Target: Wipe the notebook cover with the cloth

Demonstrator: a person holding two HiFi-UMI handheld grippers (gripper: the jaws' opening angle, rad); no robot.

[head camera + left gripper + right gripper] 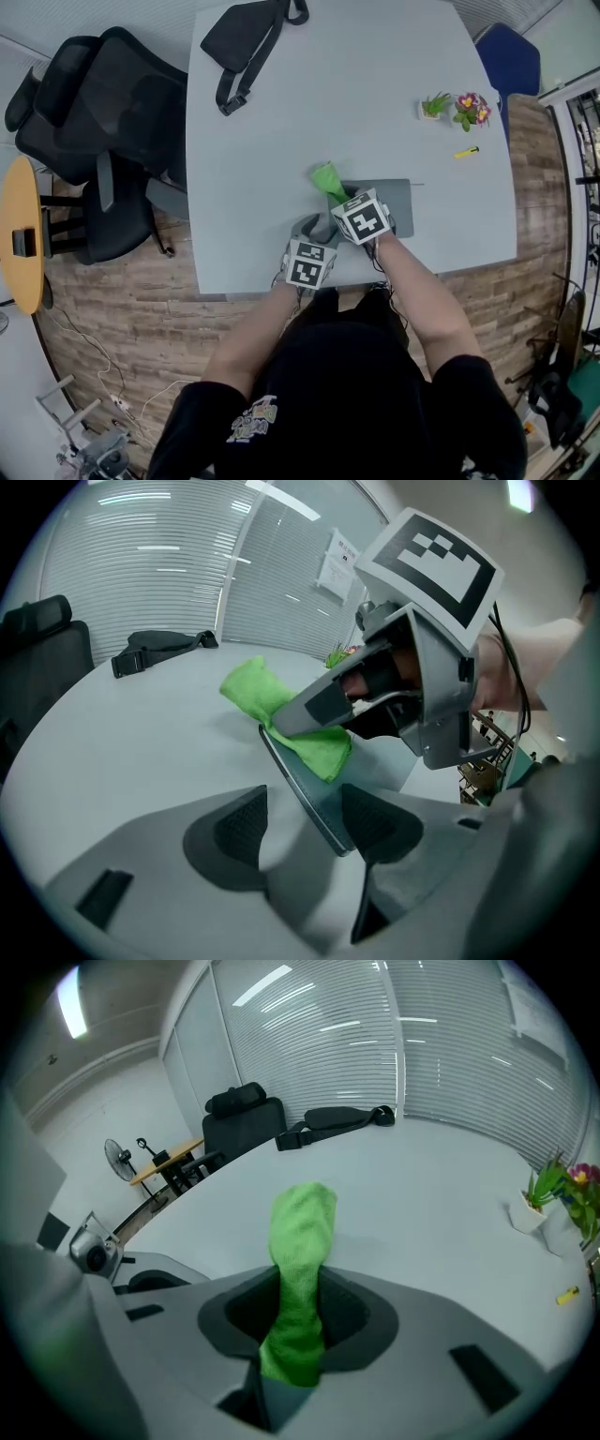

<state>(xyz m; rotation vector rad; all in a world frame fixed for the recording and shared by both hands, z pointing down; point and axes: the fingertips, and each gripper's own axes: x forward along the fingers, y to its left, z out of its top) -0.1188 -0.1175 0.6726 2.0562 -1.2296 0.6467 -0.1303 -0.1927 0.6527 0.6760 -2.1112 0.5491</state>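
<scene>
Table (281,141): pale grey. The work sits at its near edge, right in front of the person.

Notebook (401,195): grey, on the table just ahead of both grippers. From the head view its long axis runs left to right, roughly along the near table edge. I can't tell which side the spine is on. Its left part is under the cloth and the right gripper.

Left gripper (305,827): jaws stand apart with the notebook's near-left corner running up between them. The gap looks too wide for a pinch, so I'd call it steadying, not clamping.

Right gripper (298,1321): jaws closed on the cloth, which is squeezed narrow between the pads and stands out beyond the tips.

Cloth (327,178): bright green, bunched. Its free end lies at the notebook's far-left corner, partly over the edge onto the table.

Doing it well: I'd press the cloth flat onto the cover and sweep along the long axis towards the bare right end, in overlapping passes. The left gripper should hold that corner down so the notebook doesn't slide. The bunched cloth covers little per stroke.
</scene>
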